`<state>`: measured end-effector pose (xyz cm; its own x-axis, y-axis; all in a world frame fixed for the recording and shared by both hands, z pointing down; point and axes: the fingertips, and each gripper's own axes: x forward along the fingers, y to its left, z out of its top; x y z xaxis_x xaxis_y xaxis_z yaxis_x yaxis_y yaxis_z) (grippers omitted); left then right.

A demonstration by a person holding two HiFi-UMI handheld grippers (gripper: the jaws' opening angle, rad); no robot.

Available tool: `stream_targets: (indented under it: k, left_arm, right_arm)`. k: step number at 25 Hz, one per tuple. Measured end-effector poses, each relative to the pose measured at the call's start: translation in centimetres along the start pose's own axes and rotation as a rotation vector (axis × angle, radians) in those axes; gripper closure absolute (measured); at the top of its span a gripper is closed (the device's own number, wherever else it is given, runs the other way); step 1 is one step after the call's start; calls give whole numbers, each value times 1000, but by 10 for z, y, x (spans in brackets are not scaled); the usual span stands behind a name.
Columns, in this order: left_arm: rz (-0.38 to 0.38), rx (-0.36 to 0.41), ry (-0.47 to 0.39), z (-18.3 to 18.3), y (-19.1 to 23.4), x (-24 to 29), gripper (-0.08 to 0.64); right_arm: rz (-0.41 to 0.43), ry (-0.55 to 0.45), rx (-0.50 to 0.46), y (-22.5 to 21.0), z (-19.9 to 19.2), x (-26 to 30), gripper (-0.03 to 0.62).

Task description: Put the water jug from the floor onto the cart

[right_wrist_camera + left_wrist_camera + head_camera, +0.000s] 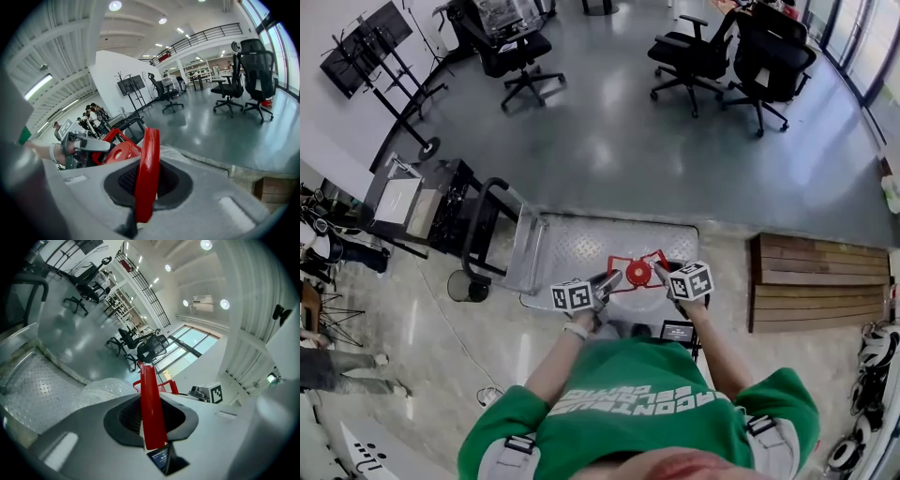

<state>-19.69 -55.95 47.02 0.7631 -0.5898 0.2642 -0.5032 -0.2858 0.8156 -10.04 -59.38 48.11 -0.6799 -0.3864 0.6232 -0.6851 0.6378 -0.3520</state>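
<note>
The water jug has a clear body (104,389), a red cap (119,153) and a red handle frame (635,269). In the head view it sits over the near edge of the metal flatbed cart (581,246); I cannot tell whether it rests on the deck. My left gripper (609,279) is shut on one red handle bar (152,408), and the cart's ribbed deck (37,383) lies just beyond it. From the other side, my right gripper (660,272) is shut on the opposite red handle bar (146,173). The jug's lower part is hidden.
The cart's push handle (484,230) stands at its left end beside a black equipment rack (422,202). A wooden pallet (820,281) lies at the right. Office chairs (727,56) and a screen stand (380,66) are farther off. People stand at the left edge (323,244).
</note>
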Motion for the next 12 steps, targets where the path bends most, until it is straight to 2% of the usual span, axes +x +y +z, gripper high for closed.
stream_targets:
  k: [6, 12]
  left_arm:
    - [-4, -11, 23, 1, 9, 2, 480]
    - [25, 5, 28, 11, 34, 0, 480]
  right_arm:
    - [-12, 19, 21, -3, -4, 9, 584]
    - [-21, 41, 35, -3, -1, 24, 584]
